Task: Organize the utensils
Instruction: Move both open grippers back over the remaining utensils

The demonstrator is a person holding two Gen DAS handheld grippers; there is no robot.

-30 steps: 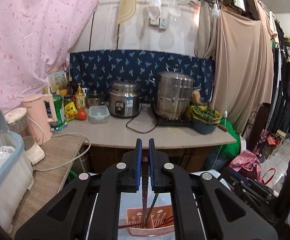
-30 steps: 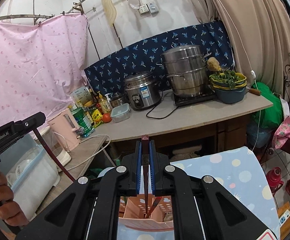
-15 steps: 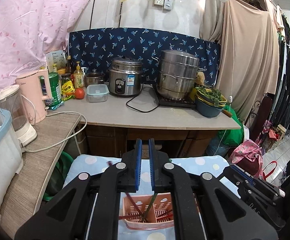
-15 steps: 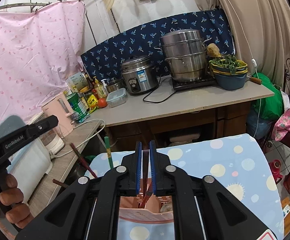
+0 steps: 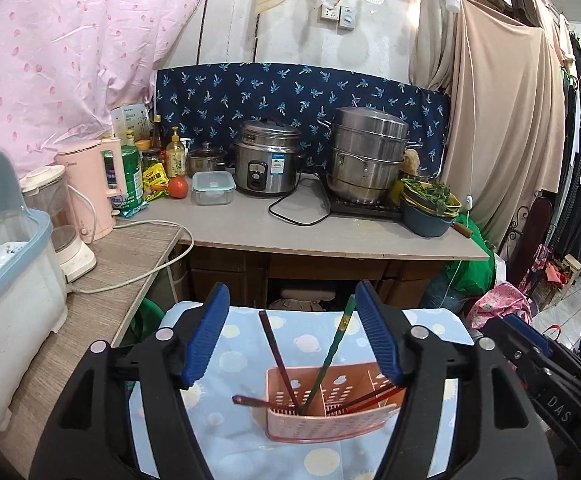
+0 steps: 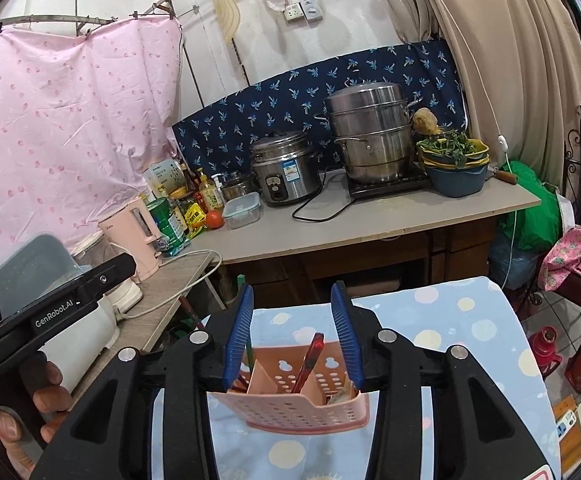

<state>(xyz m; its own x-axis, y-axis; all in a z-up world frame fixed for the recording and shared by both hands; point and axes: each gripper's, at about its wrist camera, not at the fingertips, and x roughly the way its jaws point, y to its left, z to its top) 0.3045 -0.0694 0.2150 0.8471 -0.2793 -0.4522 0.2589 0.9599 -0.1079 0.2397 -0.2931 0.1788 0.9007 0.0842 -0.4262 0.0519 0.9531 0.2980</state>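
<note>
Here both hand-held grippers (image 5: 292, 336) (image 6: 293, 330), just spread, pinch nothing over the spotted blue tablecloth (image 5: 242, 436) before a cluttered kitchen counter (image 5: 330, 236).

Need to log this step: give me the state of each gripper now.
Left gripper: open, jaws just opened, holding nothing.
Right gripper: open, jaws just opened, red chopstick stands loose between them.

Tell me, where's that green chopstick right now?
In the left wrist view the green chopstick stands tilted in the pink basket on the dotted cloth, right of a dark red chopstick.
</note>
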